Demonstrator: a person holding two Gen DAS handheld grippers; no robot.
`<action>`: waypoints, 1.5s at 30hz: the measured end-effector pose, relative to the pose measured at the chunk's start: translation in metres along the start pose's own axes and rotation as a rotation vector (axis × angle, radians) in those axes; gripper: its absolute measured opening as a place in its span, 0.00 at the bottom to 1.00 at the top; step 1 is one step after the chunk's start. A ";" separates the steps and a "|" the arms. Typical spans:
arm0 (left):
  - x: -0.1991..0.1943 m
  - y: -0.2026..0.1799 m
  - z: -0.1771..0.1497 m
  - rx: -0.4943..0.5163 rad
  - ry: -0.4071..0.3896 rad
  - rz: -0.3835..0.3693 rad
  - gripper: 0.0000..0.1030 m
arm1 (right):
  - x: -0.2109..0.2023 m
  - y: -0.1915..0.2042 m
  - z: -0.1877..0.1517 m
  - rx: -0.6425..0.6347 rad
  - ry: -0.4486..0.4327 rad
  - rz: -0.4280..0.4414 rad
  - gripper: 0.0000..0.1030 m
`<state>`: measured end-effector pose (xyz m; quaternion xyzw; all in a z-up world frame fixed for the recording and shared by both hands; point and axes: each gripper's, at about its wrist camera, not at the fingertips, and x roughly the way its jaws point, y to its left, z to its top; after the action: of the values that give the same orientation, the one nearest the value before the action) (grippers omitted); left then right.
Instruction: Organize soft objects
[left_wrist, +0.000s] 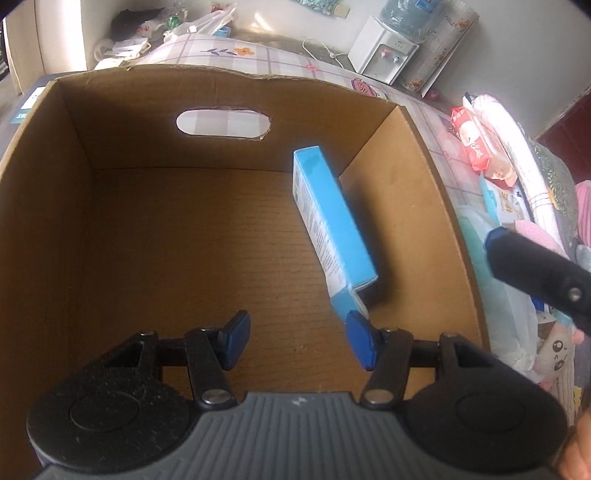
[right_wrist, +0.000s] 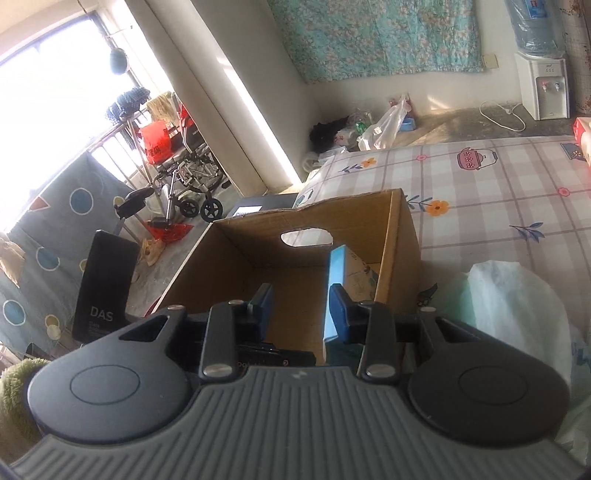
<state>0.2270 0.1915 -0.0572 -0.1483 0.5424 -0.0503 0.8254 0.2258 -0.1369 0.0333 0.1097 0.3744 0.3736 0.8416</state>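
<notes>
- cardboard box (left_wrist: 207, 229) sits on the checked bedcover (right_wrist: 480, 192), open top, handle cutout (left_wrist: 223, 124) in far wall
- left gripper (left_wrist: 295, 338) angled down over box near edge, jaws about half apart, nothing gripped; right pad (left_wrist: 360, 338) just at the blue carton's lower end, contact unclear
- blue carton (left_wrist: 334, 225) inside box, tilted, close to right wall and far-right corner
- right gripper (right_wrist: 299, 310) at box near-right edge, jaws narrow, nothing clamped; carton edge just beside its right finger
- right of box on bedcover: white plastic bag (right_wrist: 517, 302), red tissue pack (left_wrist: 469, 144), plush toy (left_wrist: 557, 354)
</notes>
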 end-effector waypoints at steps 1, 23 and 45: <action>-0.001 0.001 -0.004 0.011 -0.004 0.001 0.59 | -0.008 -0.005 0.001 -0.010 -0.013 -0.002 0.32; 0.020 0.000 0.030 -0.138 -0.001 0.069 0.54 | -0.051 -0.066 -0.018 0.034 -0.068 -0.049 0.37; 0.063 -0.019 0.037 -0.031 -0.035 0.060 0.49 | -0.052 -0.085 -0.034 0.102 -0.063 -0.118 0.40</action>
<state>0.2878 0.1652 -0.0931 -0.1458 0.5326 -0.0144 0.8336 0.2254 -0.2365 -0.0013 0.1418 0.3720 0.3003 0.8668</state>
